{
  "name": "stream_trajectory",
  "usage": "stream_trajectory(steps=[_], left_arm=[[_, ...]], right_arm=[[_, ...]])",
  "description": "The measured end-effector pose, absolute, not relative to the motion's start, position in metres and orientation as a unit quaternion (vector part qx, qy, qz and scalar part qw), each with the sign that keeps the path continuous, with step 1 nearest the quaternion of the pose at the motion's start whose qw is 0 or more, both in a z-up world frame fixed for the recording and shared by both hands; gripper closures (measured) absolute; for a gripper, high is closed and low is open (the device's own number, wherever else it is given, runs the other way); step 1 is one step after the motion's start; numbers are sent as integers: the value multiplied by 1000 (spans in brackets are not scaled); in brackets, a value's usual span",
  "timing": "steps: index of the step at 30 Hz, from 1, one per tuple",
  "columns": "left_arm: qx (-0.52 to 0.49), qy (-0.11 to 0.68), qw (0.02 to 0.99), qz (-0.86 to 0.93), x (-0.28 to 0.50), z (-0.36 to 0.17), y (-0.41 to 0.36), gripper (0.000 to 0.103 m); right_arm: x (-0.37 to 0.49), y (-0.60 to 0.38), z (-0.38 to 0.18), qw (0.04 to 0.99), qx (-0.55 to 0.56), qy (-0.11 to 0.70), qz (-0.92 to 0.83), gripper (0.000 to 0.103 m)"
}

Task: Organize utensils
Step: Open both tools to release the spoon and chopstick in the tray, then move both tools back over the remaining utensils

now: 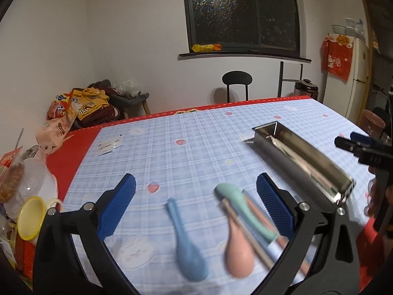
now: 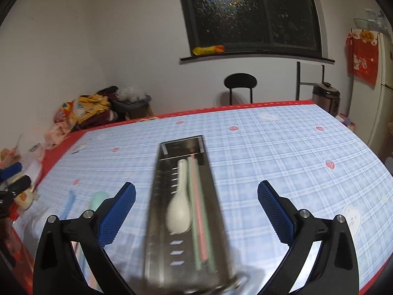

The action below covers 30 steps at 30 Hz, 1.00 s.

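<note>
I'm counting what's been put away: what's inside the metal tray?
Inside the metal tray lie a white spoon and pink and green chopsticks. The near end is blurred.

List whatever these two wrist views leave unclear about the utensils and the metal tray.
- Left wrist view: the long steel tray shows only its side wall, which hides most of the contents.
- Left wrist view: the pink spoon, mint spoon and chopsticks overlap and blur; the chopstick count is unclear.
- Right wrist view: the tray's near end is blurred and cut off by the frame edge.
</note>
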State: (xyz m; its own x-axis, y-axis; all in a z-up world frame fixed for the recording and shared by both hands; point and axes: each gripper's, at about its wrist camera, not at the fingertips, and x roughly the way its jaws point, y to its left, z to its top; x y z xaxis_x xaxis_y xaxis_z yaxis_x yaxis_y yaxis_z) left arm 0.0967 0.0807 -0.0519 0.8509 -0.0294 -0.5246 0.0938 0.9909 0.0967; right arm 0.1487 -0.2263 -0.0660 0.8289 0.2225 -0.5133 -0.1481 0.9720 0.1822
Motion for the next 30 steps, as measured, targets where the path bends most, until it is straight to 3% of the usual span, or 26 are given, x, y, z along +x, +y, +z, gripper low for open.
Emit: stream_trajectory(steps=[4, 7, 12, 15, 20, 30], left_arm=[[57, 271, 960, -41, 75, -69, 101, 6], [47, 274, 959, -53, 67, -82, 109, 6], [35, 277, 958, -69, 55, -100, 120, 10], [24, 284, 955, -82, 51, -108, 124, 22], [3, 298, 950, -97, 49, -121, 129, 32], [2, 302, 948, -99, 50, -123, 129, 33]], right_arm=[[127, -206, -71, 947, 60, 285, 134, 8], [113, -185, -71, 945, 31, 288, 155, 23], [99, -156, -79, 934, -10, 309, 180, 66], [95, -141, -90, 922, -25, 335, 193, 85], [90, -120, -104, 905, -49, 365, 213, 90], [89, -95, -128, 882, -83, 408, 223, 90]])
